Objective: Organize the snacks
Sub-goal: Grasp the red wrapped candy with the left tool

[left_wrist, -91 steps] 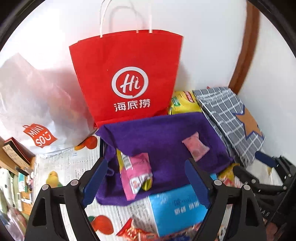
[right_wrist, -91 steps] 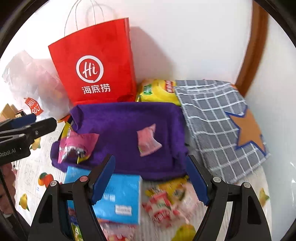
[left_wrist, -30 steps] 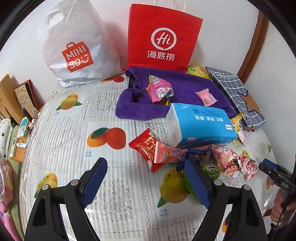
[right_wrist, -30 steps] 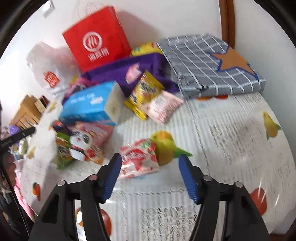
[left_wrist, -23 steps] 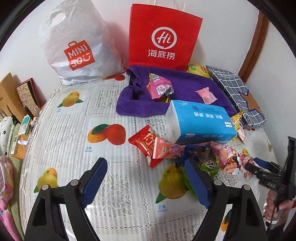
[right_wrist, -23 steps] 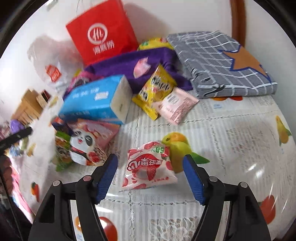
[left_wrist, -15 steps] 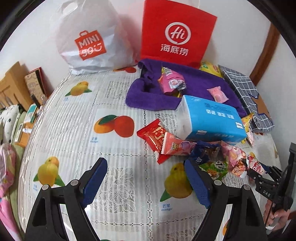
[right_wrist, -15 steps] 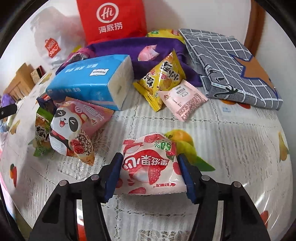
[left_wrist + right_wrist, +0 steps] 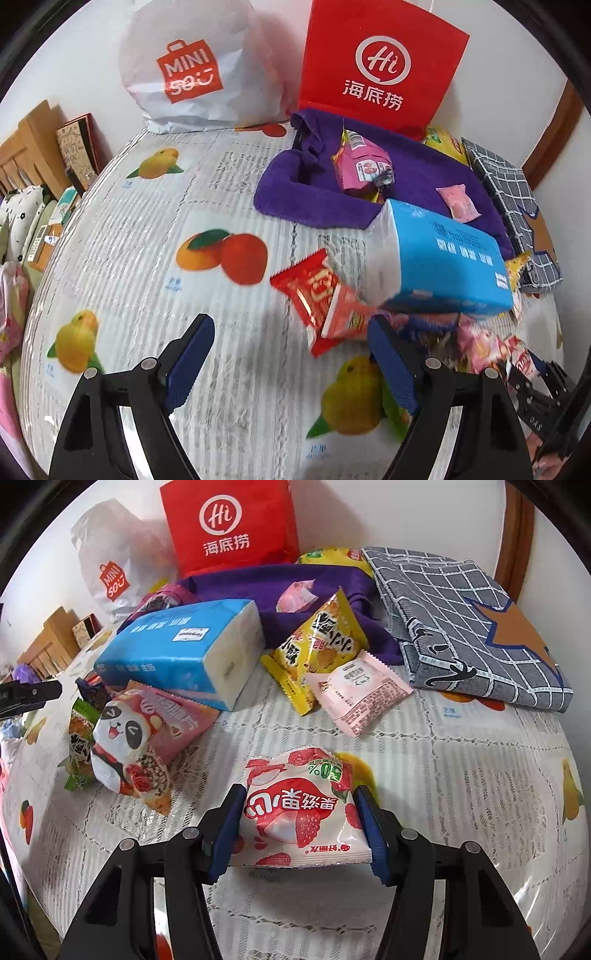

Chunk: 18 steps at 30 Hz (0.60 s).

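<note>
With right gripper [image 9: 301,827] jaws just closed onto the strawberry candy bag [image 9: 299,808], beside the panda packet [image 9: 129,746], squeeze gently before lifting; left gripper [image 9: 291,354] wide, empty.

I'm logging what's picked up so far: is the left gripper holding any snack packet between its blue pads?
No: the left gripper stands open over bare fruit-print tablecloth, nothing between its pads.

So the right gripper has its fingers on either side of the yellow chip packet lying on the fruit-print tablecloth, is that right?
Not quite. In the right wrist view the right gripper has its fingers on either side of the strawberry snack packet, white and red, not the yellow chip packet, which leans further back by the blue tissue pack. It does lie on the fruit-print tablecloth.
</note>
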{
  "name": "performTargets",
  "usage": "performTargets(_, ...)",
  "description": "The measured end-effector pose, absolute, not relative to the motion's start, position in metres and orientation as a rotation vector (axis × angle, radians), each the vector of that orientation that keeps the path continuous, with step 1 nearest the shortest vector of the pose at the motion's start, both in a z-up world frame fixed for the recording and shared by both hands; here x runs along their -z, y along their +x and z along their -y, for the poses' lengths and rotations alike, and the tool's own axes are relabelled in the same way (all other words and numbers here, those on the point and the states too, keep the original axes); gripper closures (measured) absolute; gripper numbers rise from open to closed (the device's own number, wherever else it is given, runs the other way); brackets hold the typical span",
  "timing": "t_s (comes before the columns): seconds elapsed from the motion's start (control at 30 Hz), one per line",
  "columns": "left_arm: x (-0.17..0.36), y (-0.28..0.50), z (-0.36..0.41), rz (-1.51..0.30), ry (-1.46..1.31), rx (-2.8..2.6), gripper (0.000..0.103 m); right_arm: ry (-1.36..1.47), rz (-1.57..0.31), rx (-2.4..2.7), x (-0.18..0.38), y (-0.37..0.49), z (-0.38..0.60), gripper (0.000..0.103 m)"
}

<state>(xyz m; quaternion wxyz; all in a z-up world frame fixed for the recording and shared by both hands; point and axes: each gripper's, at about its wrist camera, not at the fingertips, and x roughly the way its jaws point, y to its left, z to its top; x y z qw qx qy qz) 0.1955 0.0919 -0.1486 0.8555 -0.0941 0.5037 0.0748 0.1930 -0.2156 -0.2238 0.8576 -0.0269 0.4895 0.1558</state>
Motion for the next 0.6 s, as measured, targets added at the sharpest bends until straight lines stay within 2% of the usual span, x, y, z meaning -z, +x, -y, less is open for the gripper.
performTargets(0.13, 0.158, 0.219, -0.098, -1.093, -0.227, -0.151, 0.028, -0.069, -1.010, -0.319, 0.225, 0.191, 0.214, 0.044)
performTargets(0.27, 0.174, 0.241, -0.103, -1.155, -0.282, -0.121, 0.041, -0.053, -0.986, -0.305, 0.226, 0.189, 0.214, 0.043)
performTargets(0.37, 0.186, 0.254, -0.101, -1.192, -0.298, -0.095, 0.044, -0.101, -0.955, -0.280, 0.229, 0.185, 0.208, 0.042)
performTargets(0.4, 0.189, 0.257, -0.100, -1.197, -0.293, -0.094, 0.052, -0.108, -0.954, -0.275, 0.229, 0.185, 0.207, 0.042)
performTargets(0.47, 0.191, 0.260, -0.095, -1.181, -0.246, -0.099, 0.056, -0.098, -0.958, -0.276, 0.229, 0.187, 0.207, 0.042)
performTargets(0.6, 0.183, 0.253, -0.097, -1.166, -0.200, -0.074, 0.057, -0.103, -0.958, -0.268, 0.228, 0.187, 0.206, 0.043)
